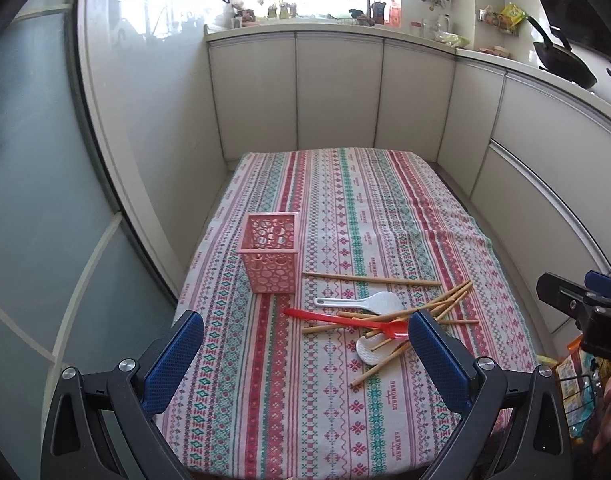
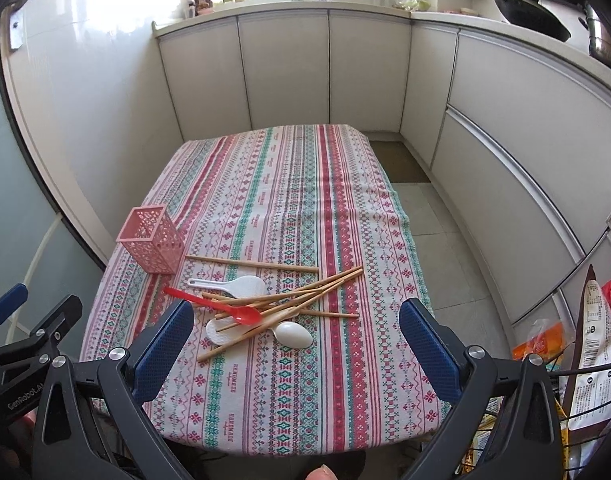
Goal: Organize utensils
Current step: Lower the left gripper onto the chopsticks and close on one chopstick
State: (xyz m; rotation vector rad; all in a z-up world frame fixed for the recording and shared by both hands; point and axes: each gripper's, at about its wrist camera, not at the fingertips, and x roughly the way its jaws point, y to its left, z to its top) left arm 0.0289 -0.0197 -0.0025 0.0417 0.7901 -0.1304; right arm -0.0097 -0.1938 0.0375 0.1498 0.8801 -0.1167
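A pink perforated holder [image 1: 270, 253] stands upright on the striped tablecloth [image 1: 345, 208], also in the right wrist view [image 2: 151, 239]. Right of it lies a loose pile: several wooden chopsticks [image 2: 281, 300], a red spoon [image 2: 213, 304], a white rice paddle [image 2: 235, 285] and a white spoon [image 2: 293, 335]. The pile shows in the left wrist view with chopsticks [image 1: 371, 279], red spoon [image 1: 345, 320] and paddle [image 1: 365, 302]. My left gripper [image 1: 305, 330] is open and empty above the table's near part. My right gripper [image 2: 295, 320] is open and empty near the pile.
White kitchen cabinets [image 1: 337, 92] wrap the table's far and right sides. A glass door [image 1: 25, 200] is at the left. A wire basket with snack bags [image 2: 593, 360] stands at the right. The right gripper's body shows at the left view's right edge [image 1: 577, 300].
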